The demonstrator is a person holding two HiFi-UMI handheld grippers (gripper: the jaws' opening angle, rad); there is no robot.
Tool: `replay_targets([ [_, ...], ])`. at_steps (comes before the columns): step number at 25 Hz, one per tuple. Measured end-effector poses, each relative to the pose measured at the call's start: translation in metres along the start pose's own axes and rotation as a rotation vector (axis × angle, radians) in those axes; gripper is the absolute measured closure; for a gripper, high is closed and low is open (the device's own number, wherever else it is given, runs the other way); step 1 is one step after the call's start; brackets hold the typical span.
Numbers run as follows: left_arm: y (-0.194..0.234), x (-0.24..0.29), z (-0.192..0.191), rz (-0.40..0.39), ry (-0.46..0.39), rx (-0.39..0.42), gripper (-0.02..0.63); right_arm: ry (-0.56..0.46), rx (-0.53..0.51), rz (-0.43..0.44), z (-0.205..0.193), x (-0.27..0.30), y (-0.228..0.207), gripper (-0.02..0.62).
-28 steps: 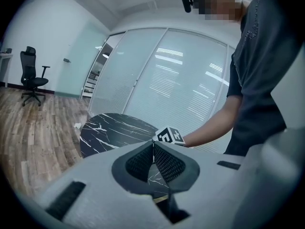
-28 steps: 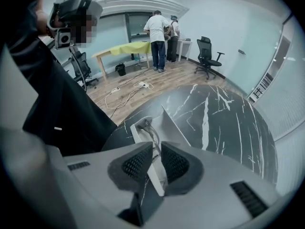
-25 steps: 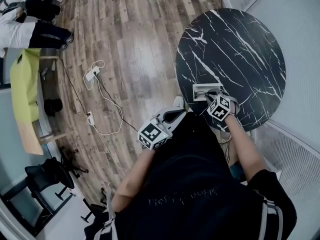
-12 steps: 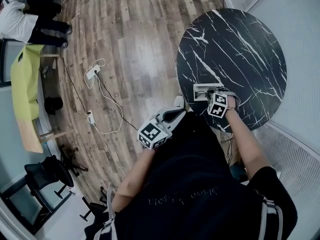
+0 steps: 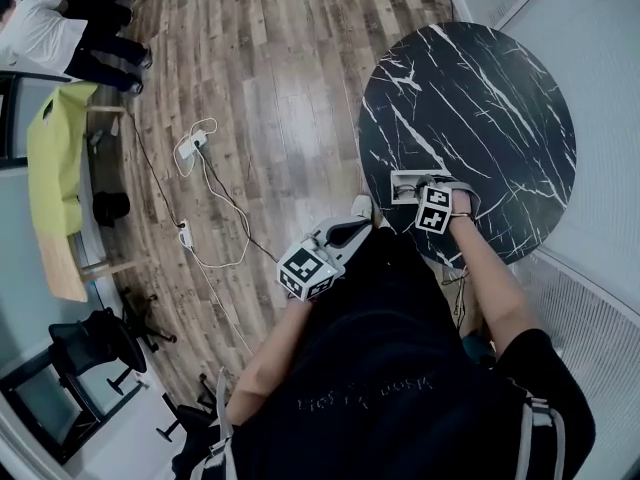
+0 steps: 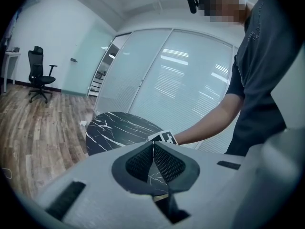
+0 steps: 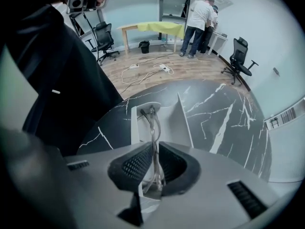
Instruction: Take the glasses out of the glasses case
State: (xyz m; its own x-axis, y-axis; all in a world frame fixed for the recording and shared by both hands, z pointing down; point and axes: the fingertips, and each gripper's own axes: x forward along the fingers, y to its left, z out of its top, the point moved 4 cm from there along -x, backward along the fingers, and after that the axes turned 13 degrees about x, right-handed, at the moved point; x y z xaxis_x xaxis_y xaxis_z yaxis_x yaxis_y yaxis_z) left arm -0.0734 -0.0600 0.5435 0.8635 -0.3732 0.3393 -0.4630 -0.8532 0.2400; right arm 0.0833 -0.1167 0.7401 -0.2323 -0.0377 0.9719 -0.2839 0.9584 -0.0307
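Surface: round black marble-look top (image 5: 480,98) with white veins.
Glasses case: white and rigid-looking (image 7: 174,123). It is open and lies near the surface's edge closest to the person.
Glasses: a clear-framed pair (image 7: 151,123), seemingly folded, lying lengthwise in the open case. Not yet out.
Right claw: down in the case (image 7: 153,151), pads pressed onto the clear frame from either side (the temple tips point away, toward the far end of the case).
Left claw: pads pressed together on nothing (image 6: 153,147), held off the surface beside the person's body.
Handling: probably very light, stiff but brittle. The clear plastic is likely slick under the pads, and the lenses would scratch or smudge easily.
Where to hold: judged best on the solid frame front or near a hinge. A lens face would mark, and a thin temple would flex and twist.
Risk: the case looks light and nothing holds it down, so it may rise with the glasses. A gentle, straight lift seems called for.
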Motion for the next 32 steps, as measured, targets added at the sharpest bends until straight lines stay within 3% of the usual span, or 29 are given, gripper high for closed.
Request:
replay_targets([
  [8,0.007,-0.008,0.0,0.026,-0.007,0.003,0.586,-0.018,-0.009,-0.045,-0.002,-0.004,-0.004,0.555],
  [23,0.014,-0.003,0.007,0.001,-0.027,0.015,0.586,-0.143,0.168,-0.128,-0.003,-0.048,-0.012,0.557],
  [32,0.015,-0.002,0.017,-0.019,-0.054,0.029,0.586,-0.297,0.311,-0.184,0.006,-0.094,-0.009,0.557],
])
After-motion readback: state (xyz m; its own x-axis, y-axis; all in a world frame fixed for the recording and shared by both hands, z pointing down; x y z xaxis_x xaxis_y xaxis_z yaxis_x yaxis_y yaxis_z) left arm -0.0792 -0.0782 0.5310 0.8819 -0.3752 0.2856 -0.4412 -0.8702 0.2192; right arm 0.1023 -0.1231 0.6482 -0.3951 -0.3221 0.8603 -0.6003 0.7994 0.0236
